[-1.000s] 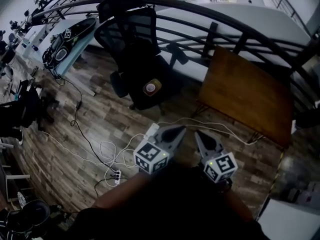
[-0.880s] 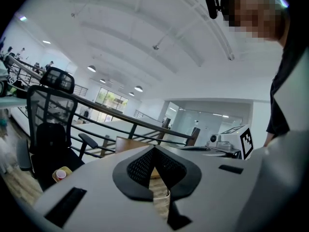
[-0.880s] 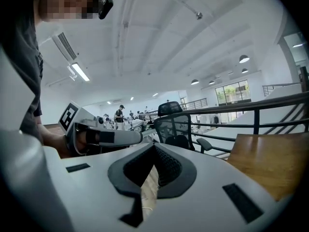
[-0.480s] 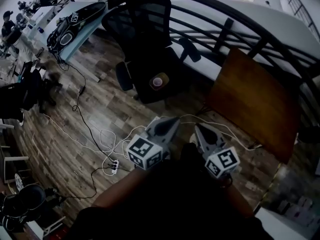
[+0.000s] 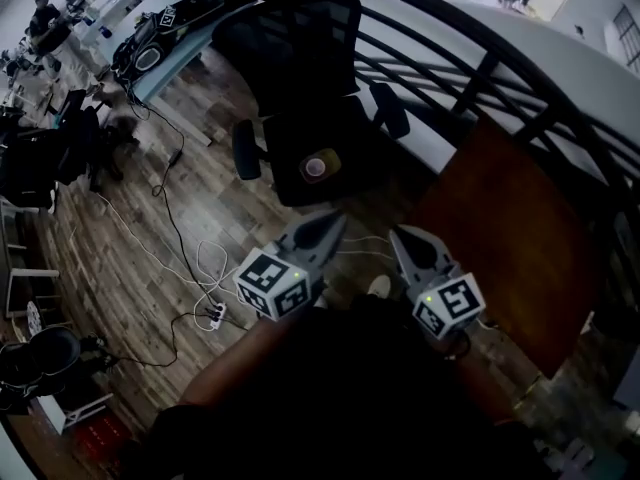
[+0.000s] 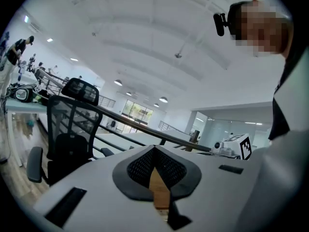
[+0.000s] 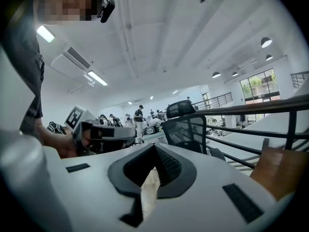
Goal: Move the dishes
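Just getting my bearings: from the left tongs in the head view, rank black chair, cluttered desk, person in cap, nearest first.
From the left tongs:
1. Black chair, straight ahead.
2. Cluttered desk, ahead left.
3. Person in cap, far left corner.

Wood-plank floor (image 5: 120,258) strewn with white cables (image 5: 205,268); black office chair (image 5: 300,98) beside brown table (image 5: 525,248); curved railing (image 5: 486,70) behind.

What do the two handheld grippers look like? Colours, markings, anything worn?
The left gripper and right gripper have pale grey tapered shells with dark textured pads. Each carries a white cube with black square markers: left cube, right cube, the latter showing a small green light. The person wears a dark top.
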`<action>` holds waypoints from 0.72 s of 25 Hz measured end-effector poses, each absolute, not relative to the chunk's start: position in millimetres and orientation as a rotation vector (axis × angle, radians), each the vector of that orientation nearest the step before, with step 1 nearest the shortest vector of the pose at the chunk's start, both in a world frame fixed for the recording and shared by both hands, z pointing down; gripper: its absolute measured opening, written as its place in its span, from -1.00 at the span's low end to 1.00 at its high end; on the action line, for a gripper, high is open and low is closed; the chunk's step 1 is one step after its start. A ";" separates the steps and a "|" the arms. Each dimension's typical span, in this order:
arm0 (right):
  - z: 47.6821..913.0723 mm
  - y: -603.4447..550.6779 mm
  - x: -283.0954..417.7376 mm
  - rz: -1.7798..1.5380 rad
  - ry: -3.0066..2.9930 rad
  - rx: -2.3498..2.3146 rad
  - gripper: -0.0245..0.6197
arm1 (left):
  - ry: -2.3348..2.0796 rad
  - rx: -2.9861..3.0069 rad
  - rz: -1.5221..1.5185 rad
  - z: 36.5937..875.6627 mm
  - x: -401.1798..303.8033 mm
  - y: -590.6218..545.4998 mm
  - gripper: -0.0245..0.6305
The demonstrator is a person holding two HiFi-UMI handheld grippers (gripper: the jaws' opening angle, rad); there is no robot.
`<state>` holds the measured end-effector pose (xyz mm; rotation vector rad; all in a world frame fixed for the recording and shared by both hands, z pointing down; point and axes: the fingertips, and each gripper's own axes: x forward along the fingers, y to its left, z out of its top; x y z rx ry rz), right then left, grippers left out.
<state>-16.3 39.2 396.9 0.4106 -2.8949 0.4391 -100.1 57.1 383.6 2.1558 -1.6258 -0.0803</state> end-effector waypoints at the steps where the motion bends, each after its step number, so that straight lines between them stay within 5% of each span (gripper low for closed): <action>1: 397.8 30.1 -13.9 0.442 -2.900 0.388 -0.92 | -1.652 2.149 -0.078 381.5 -99.4 49.8 -0.96; 18: 412.4 -7.3 -47.1 0.383 -2.891 0.127 -0.92 | -1.894 2.005 -0.005 395.8 -144.7 34.5 -0.96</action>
